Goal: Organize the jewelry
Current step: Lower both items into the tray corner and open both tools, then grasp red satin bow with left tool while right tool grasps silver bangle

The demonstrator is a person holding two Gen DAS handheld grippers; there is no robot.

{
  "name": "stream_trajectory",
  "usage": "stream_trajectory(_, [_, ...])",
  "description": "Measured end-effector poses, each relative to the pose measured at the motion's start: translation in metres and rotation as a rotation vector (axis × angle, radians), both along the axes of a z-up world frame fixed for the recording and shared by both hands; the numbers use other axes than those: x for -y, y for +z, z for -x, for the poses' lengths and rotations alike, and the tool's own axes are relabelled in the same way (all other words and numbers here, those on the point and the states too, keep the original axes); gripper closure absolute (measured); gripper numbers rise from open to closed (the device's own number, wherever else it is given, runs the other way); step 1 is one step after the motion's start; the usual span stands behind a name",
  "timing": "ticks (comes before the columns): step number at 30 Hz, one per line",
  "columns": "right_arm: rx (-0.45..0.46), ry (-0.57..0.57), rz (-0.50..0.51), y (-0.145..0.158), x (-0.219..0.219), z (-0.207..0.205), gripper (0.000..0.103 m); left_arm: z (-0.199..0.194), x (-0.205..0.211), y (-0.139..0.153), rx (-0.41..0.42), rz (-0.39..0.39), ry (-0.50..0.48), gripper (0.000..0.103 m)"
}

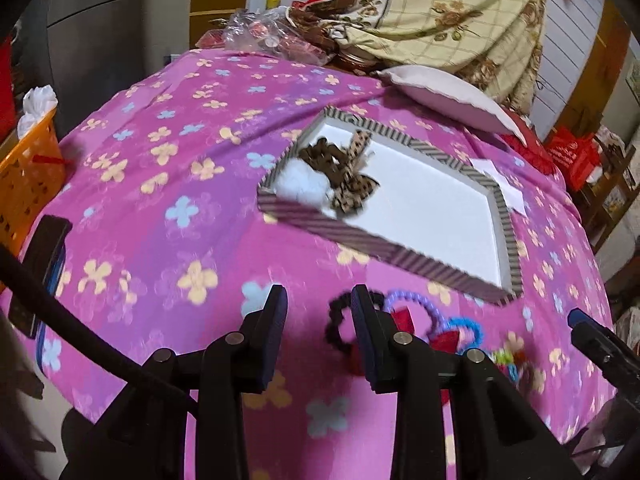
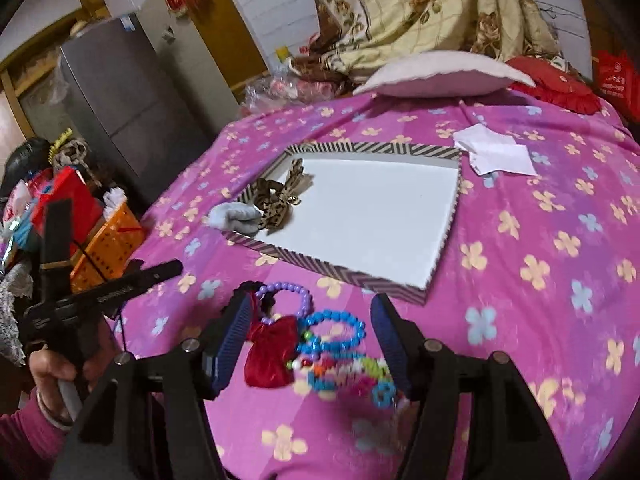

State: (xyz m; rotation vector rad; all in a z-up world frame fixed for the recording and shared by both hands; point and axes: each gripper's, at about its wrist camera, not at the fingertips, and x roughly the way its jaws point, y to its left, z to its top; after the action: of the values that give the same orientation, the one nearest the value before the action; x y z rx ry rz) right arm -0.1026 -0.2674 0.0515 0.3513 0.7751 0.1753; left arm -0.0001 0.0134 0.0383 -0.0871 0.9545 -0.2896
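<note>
A bed (image 2: 520,216) under a pink blanket (image 1: 160,208) printed with yellow and blue flowers fills both views, with a pale pillow (image 2: 444,72) and a heap of cream floral bedding (image 2: 432,12) at its far end, toward twelve o'clock. On the blanket lies a shallow striped box lid (image 2: 336,272) with a white floor; in its corner at about nine o'clock sit a leopard-print bow (image 2: 280,200) and a fluffy white-grey hair tie (image 2: 236,216), the tie hanging partly over the rim. White paper (image 2: 496,152) lies just beyond the lid's two o'clock corner. The remaining jewelry sits at six o'clock from the lid, loose on the blanket: a purple bead bracelet (image 2: 286,292), a blue bead bracelet (image 2: 340,328), a red velvet bow (image 2: 272,352), a black scrunchie (image 1: 336,324) and a blurred tangle of multicoloured beads (image 2: 360,376). The right claw (image 2: 310,344) stands wide apart with that pile seen between its blue pads, which do not press on any of it. The left claw (image 1: 320,336) is likewise spread and grips nothing, the scrunchie showing beside its right finger. An orange basket (image 1: 28,176) stands off the bed at nine o'clock.
</note>
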Motion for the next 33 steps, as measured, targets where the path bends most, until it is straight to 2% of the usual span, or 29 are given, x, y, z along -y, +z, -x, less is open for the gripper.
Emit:
stream_trajectory(5, [-0.035,-0.047,-0.012,-0.015,0.013,0.022,0.036,0.015,0.005,-0.011,-0.040,0.027,-0.014,0.048])
stream_trajectory(12, [-0.092,-0.052,0.008,-0.032,0.020,0.038,0.036,0.026,0.023,-0.025,-0.111,0.066,-0.070,0.045])
stream_trajectory(15, [-0.105,-0.048,0.018,-0.035,0.023,0.041,0.036,0.027,0.028,-0.031,-0.171,0.104,-0.064,0.045])
stream_trajectory(20, [-0.116,-0.056,0.059,-0.036,0.032,0.043,0.036,0.023,0.031,-0.040,-0.292,0.190,0.032,0.044])
stream_trajectory(24, [-0.133,-0.057,0.043,-0.042,0.042,0.043,0.036,0.019,0.036,-0.043,-0.344,0.248,0.118,0.037])
stream_trajectory(33, [-0.125,-0.045,0.003,-0.049,0.058,0.048,0.036,0.013,0.059,-0.057,-0.394,0.234,0.235,0.034])
